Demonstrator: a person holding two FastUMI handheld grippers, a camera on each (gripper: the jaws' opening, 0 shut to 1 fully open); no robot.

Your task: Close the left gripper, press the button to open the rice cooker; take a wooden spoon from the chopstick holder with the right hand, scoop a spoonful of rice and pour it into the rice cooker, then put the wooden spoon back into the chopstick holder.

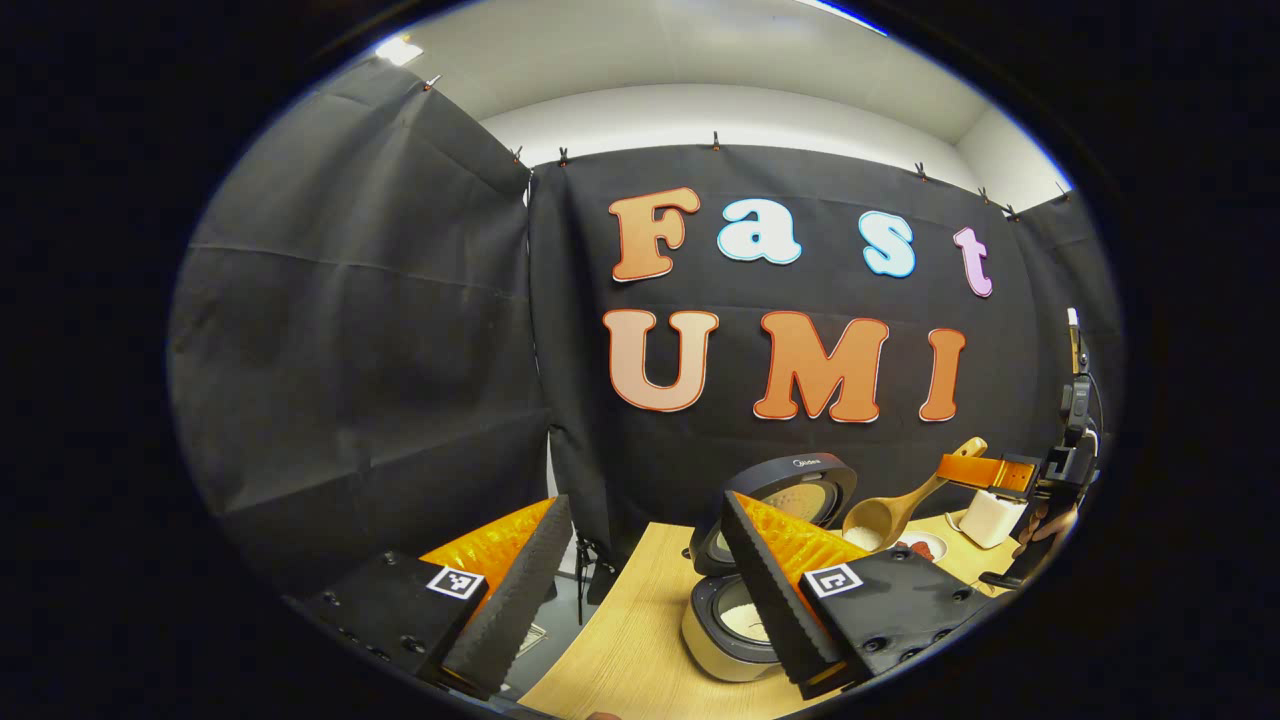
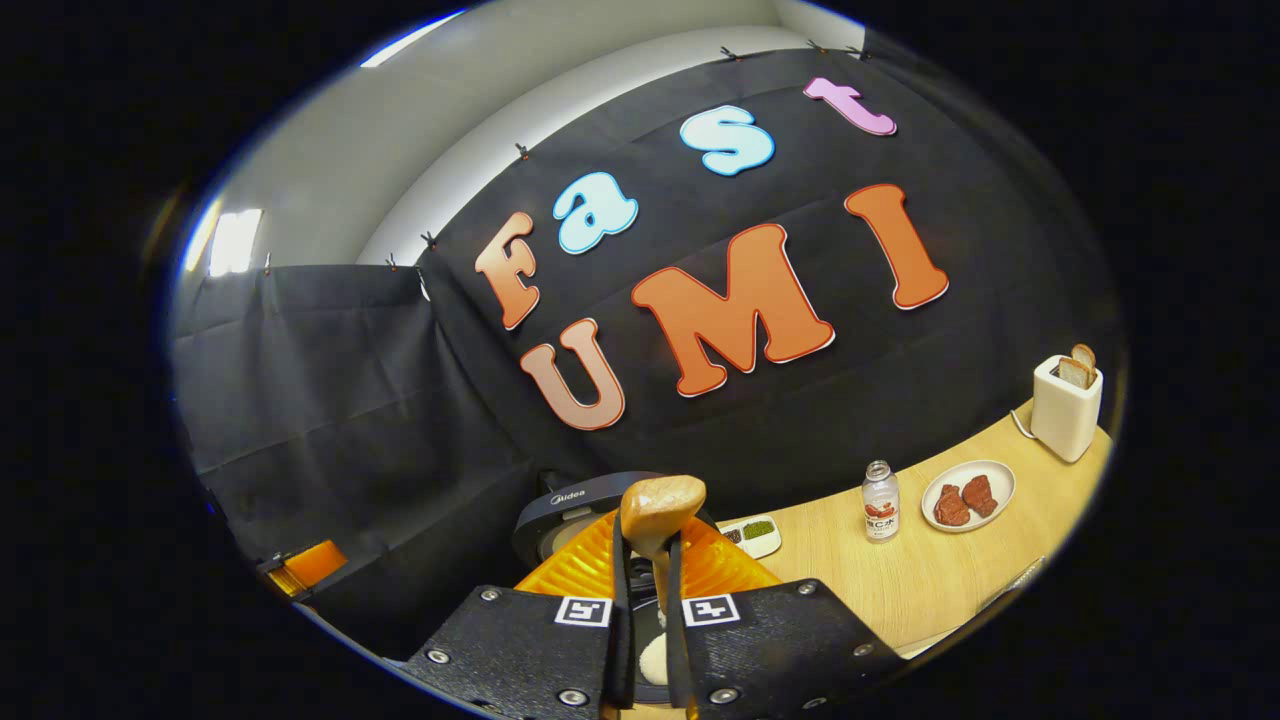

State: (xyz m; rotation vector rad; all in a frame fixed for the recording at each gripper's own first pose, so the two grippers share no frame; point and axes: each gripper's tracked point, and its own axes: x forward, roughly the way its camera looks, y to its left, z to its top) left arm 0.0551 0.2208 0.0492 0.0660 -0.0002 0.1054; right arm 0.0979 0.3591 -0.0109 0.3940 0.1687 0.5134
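Pale wooden spoon (image 1: 895, 510), bowl heaped with rice.

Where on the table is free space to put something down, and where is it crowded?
Bare wood lies in front of the bottle and the plate of meat, toward the near table edge, and also left of the open rice cooker. It is crowded at the cooker, where the right gripper holds the wooden spoon over it.

The left gripper (image 1: 640, 590) stands with fingers spread wide; at four o'clock the rice cooker (image 1: 745, 590) sits lid-up on the surface (image 1: 620, 640), the right gripper (image 1: 985, 472) holding a wooden spoon (image 1: 895, 510) over it
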